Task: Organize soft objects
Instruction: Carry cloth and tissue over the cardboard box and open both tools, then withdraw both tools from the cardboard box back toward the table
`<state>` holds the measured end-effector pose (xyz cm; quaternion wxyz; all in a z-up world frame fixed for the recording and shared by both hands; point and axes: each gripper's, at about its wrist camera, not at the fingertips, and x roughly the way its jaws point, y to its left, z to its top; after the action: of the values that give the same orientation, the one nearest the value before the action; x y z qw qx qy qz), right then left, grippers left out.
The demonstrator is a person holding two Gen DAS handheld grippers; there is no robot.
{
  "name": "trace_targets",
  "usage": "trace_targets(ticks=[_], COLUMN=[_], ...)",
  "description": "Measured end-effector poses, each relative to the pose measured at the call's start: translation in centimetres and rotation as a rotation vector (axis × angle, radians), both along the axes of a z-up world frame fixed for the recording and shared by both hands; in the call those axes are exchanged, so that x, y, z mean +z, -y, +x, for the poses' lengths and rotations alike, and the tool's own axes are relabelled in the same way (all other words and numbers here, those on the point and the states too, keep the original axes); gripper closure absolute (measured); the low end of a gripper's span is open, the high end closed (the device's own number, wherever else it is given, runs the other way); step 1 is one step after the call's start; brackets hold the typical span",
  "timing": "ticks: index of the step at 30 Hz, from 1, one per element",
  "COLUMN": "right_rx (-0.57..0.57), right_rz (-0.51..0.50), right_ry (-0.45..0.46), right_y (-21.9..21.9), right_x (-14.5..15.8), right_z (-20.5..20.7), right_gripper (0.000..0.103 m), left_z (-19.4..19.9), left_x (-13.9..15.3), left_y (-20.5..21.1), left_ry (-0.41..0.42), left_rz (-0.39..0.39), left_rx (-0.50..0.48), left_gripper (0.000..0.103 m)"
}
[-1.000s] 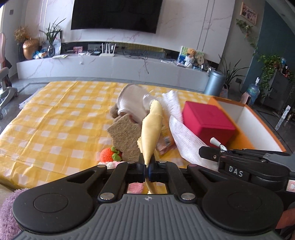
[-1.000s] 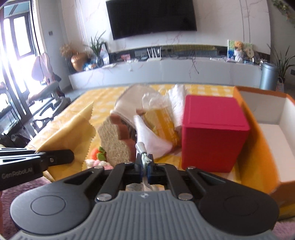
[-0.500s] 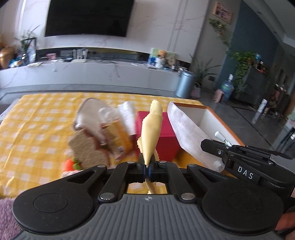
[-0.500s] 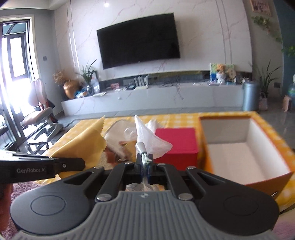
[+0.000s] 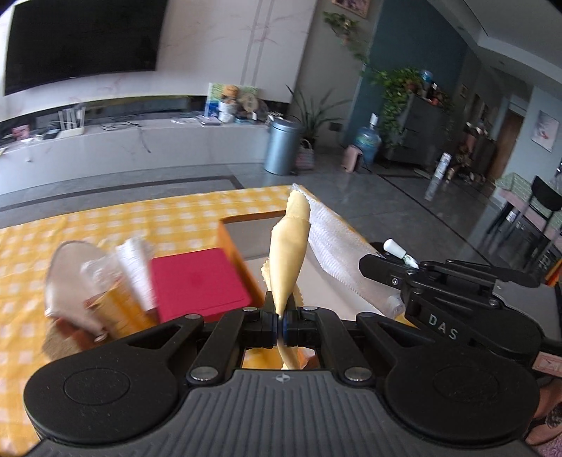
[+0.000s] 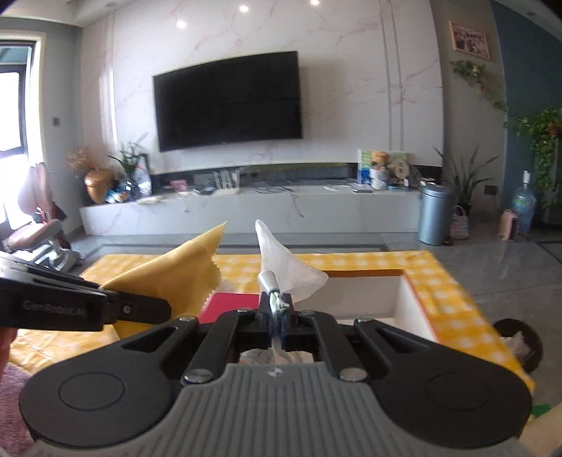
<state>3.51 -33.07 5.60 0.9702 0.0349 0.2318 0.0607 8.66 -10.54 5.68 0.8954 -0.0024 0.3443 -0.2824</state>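
Left wrist view: left claw (image 5: 281, 325) clamped on yellow cloth (image 5: 289, 246), right claw (image 6: 276, 318) clamped on white cloth (image 6: 281, 262), both lifted clear for the box (image 6: 365, 298) at 1 o'clock.

Both views are being lit by daylight, and the window (image 6: 14, 116) at the right-wrist view's left edge is being blown out to glare. Ceiling spotlights (image 6: 181, 24) are shining above. Straight lines are being bowed at the fisheye edges. The packets (image 5: 102, 281) are being smeared by motion blur.
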Motion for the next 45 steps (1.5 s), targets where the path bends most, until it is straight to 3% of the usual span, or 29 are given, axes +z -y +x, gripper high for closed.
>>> trace_targets(ticks=[5, 9, 15, 21, 28, 35, 37, 41, 45], right_rx=[-0.032, -0.052, -0.051, -0.023, 0.019, 0.027, 0.025, 0.011, -0.008], right_rz=[0.058, 0.070, 0.059, 0.025, -0.029, -0.061, -0.064, -0.104, -0.132], right_ry=[-0.098, -0.203, -0.392, -0.558, -0.696, -0.778, -0.787, -0.774, -0.756], right_y=[3.8, 5.6, 7.5, 7.9, 8.0, 8.1, 8.2, 8.2, 8.3], right_x=[-1.1, -3.2, -7.9, -11.9, -14.6, -15.9, -15.9, -15.1, -13.8], right_z=[3.2, 5.7, 8.8, 11.7, 13.9, 15.0, 15.1, 15.0, 14.4], right_gripper=[0.102, 0.102, 0.102, 0.101, 0.100, 0.092, 0.077, 0.070, 0.054], left_z=[3.3, 6.5, 10.2, 11.8, 12.6, 12.8, 13.0, 13.0, 12.6], left_x=[-0.9, -3.3, -9.0, -12.1, -13.5, -14.0, -14.0, -13.0, -11.3], left_y=[3.2, 5.8, 9.8, 12.1, 14.5, 15.3, 15.3, 14.6, 13.6], left_ry=[-0.061, -0.198, -0.388, -0.459, -0.459, -0.469, -0.478, -0.470, -0.467], left_rz=[-0.012, 0.003, 0.163, 0.286, 0.401, 0.439, 0.422, 0.390, 0.338], left_rx=[-0.036, -0.064, -0.102, -0.130, -0.162, -0.188, -0.181, -0.156, -0.149], left_gripper=[0.100, 0.100, 0.100, 0.099, 0.096, 0.088, 0.084, 0.066, 0.053])
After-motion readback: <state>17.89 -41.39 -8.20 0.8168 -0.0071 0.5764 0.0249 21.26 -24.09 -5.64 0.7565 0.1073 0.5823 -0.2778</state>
